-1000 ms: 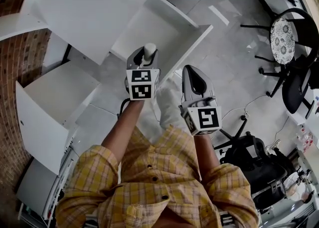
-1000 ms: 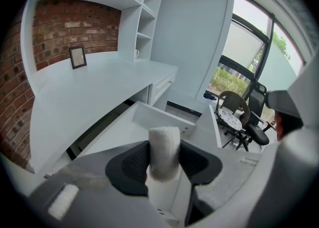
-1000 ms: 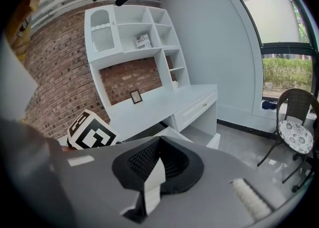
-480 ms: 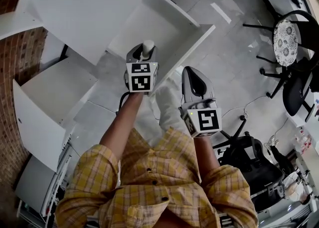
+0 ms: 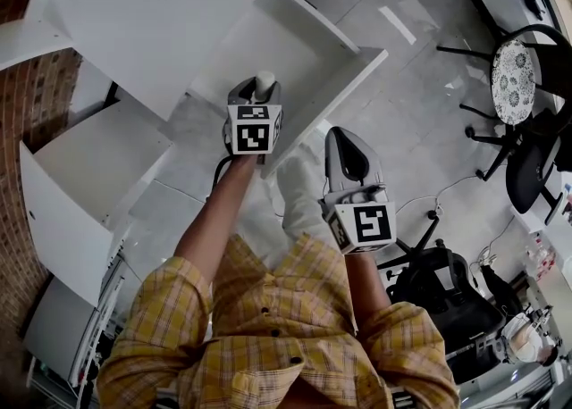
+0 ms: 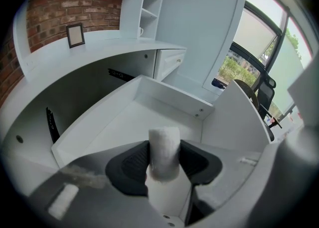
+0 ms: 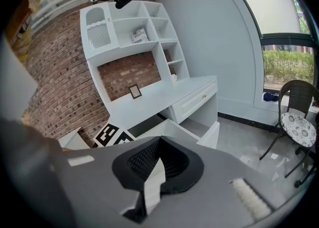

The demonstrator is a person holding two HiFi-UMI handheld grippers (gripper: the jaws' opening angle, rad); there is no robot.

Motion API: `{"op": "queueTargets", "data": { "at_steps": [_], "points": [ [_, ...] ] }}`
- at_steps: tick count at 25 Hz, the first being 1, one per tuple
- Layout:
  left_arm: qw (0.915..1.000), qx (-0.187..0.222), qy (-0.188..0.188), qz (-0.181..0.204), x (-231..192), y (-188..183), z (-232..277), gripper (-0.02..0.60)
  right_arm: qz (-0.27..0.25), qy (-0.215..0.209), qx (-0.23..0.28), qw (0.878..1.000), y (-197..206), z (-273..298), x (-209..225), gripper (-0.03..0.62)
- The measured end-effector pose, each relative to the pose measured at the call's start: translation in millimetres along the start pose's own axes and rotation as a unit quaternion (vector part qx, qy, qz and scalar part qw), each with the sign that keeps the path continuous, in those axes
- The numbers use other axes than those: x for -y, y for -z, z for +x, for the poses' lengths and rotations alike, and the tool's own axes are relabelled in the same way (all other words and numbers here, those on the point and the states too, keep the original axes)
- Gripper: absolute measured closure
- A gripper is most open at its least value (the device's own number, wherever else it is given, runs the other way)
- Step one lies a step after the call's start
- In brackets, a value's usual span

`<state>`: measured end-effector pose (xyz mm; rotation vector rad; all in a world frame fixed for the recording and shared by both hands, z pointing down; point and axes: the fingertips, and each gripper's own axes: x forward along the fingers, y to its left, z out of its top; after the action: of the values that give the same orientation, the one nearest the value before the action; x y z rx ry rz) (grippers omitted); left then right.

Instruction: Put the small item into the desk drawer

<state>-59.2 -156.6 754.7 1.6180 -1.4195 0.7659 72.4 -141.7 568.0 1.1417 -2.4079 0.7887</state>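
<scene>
Left gripper (image 6: 164,158): jaws wide apart, pads pressed on both sides of a small white roll, pointing steeply down.
White roll (image 6: 164,147): upright btwn the left gripper's pads, over the inside of the open drawer, nr its front edge.
Drawer (image 6: 130,120): pulled out from under the white desk (image 5: 152,14).
Right gripper (image 7: 158,165): jaw tips together, nothing held; off the drawer's front-right corner.

Soft daylight, strong fisheye distortion.
Light comes from the overexposed window (image 7: 279,8); the corners are black, straight edges bend, and the head view looks dimmer.
</scene>
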Motion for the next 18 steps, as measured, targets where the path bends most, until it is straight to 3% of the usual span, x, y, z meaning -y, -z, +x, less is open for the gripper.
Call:
{"op": "queueTargets", "data": {
  "at_steps": [18],
  "points": [
    [0.9992,-0.035,0.001,-0.018,-15,21,48,0.393,-0.003,-0.009,-0.018,1.000,12,10,2,0.594]
  ]
}}
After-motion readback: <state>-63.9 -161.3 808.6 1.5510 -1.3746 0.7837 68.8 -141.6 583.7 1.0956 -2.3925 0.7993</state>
